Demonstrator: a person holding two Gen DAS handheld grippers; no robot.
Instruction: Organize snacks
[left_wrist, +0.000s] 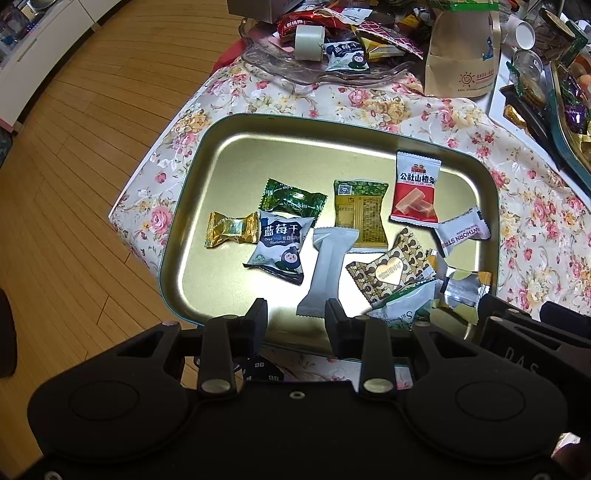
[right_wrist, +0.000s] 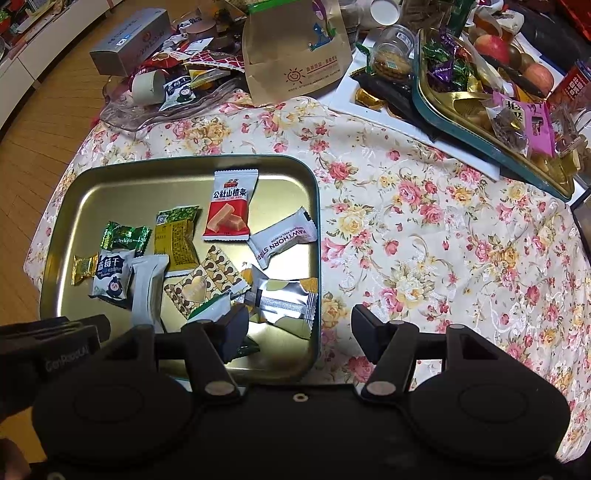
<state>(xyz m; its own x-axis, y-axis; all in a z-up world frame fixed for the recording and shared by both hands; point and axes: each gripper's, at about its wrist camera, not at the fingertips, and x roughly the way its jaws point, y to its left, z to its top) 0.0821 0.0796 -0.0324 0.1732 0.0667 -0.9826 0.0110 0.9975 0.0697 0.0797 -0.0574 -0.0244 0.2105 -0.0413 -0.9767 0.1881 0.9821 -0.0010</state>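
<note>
A gold tin tray (left_wrist: 295, 155) with a teal rim lies on the floral tablecloth and also shows in the right wrist view (right_wrist: 110, 192). Several wrapped snacks lie in it: a red hawthorn pack (left_wrist: 415, 190), a blueberry pack (left_wrist: 280, 247), a plain white bar (left_wrist: 327, 269), a gold candy (left_wrist: 231, 229). My left gripper (left_wrist: 295, 319) is open and empty above the tray's near edge, just short of the white bar. My right gripper (right_wrist: 299, 330) is open and empty over the tray's near right corner, its left finger above a green-edged white packet (right_wrist: 208, 308).
A clear glass dish (left_wrist: 280, 62) with more snacks and a roll of tape stands at the back. A paper bag (right_wrist: 295, 48) stands behind the tray. A second teal tray (right_wrist: 480, 122) of sweets and fruit sits at the right. The table's edge and wood floor (left_wrist: 74, 184) lie left.
</note>
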